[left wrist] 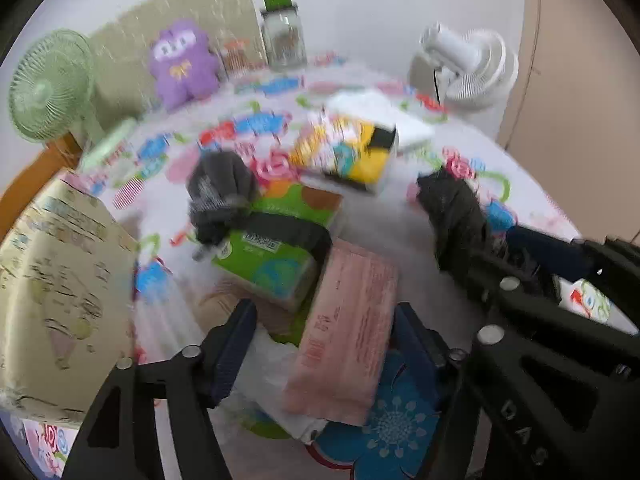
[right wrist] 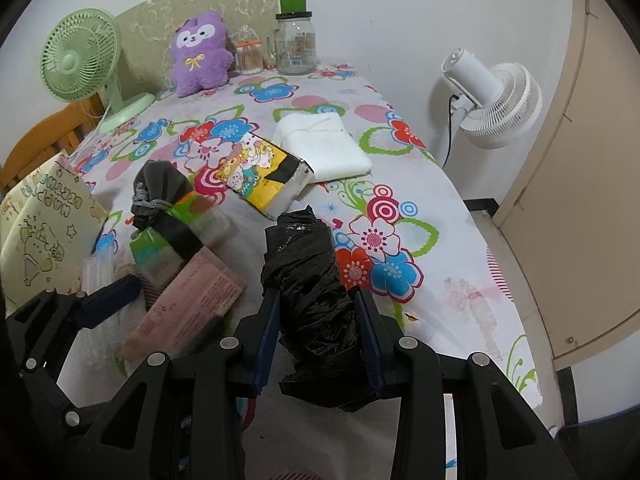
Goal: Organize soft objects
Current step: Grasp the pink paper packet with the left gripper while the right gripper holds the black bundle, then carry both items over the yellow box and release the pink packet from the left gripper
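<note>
Left gripper [left wrist: 324,344] stands spread, its pads either side of a pink packet [left wrist: 348,336] without pressing it; the print on that packet is too blurred to read. Beside it lie a green tissue pack [right wrist: 160,240] with a grey drawstring pouch [right wrist: 160,188] against its far end. A cream gift bag [right wrist: 44,224] at the left edge shows "HAPPY". Right gripper [right wrist: 316,332] pinches a roll of black plastic bags [right wrist: 308,276] above the flowered tablecloth [right wrist: 400,208].
</note>
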